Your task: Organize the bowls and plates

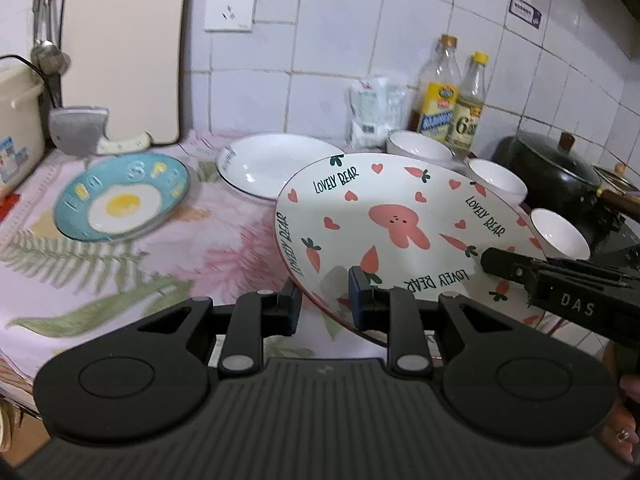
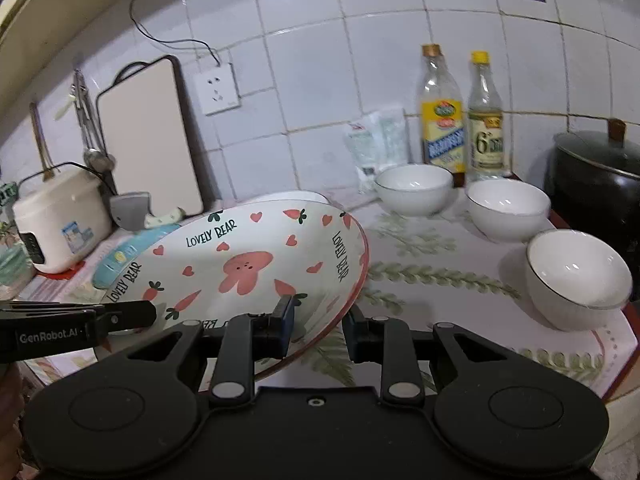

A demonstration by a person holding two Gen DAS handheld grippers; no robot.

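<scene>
The bunny plate [image 1: 400, 224] is lifted and tilted above the floral cloth [image 1: 192, 248], both grippers pinching its near rim: the left gripper [image 1: 325, 300] clenched on the near-left edge, the right gripper [image 2: 318, 330] on the near-right. The blue egg plate [image 1: 120, 196] lies to the left, the white plate [image 1: 272, 164] behind (likely stacking spots). The rim's underside and the lower fingers are hidden

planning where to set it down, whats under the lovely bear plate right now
The lovely bear plate is lifted and tilted; below it shows the floral cloth. It hides part of the white plate behind.
</scene>
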